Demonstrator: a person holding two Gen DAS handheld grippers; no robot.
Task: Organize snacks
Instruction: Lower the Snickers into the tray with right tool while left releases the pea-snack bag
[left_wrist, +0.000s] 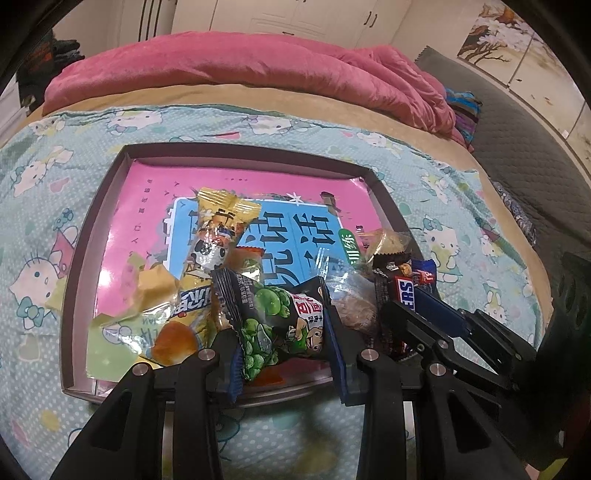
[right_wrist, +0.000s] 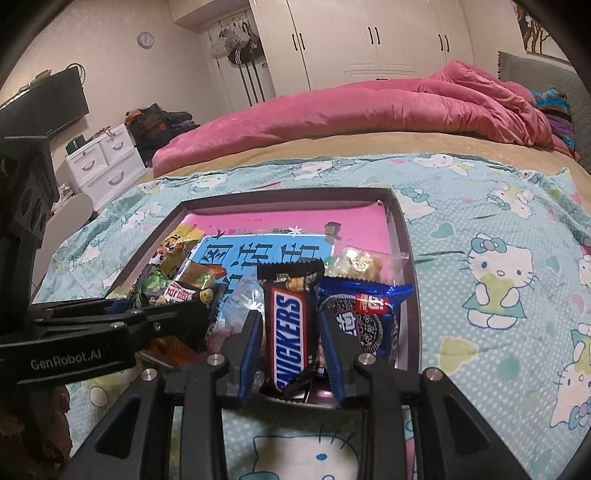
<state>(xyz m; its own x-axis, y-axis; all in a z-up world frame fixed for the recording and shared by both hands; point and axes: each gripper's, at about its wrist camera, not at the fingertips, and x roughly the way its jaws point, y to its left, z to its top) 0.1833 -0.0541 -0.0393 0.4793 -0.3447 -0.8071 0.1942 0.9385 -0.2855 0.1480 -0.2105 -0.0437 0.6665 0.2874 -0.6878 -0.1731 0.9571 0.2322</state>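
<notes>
Two grippers at the tray's near edge: left gripper (left_wrist: 288, 332) clamped on green pea snack packet (left_wrist: 284, 325), right gripper (right_wrist: 291, 332) closed on Snickers bar (right_wrist: 290, 328), Oreo pack (right_wrist: 364, 314) just beside. Tray (left_wrist: 92, 229) w/ pink liner sits on Hello Kitty sheet (right_wrist: 498, 277); pink blanket (right_wrist: 351, 107) beyond.

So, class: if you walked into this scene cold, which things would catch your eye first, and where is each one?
First, the shallow tray with a bright pink liner on the cartoon-cat bedsheet, snacks heaped at its near end. Next, the two grippers: the right gripper closed on a Snickers bar, and the left gripper on a black packet of green peas. Behind lies a rumpled pink duvet.
</notes>
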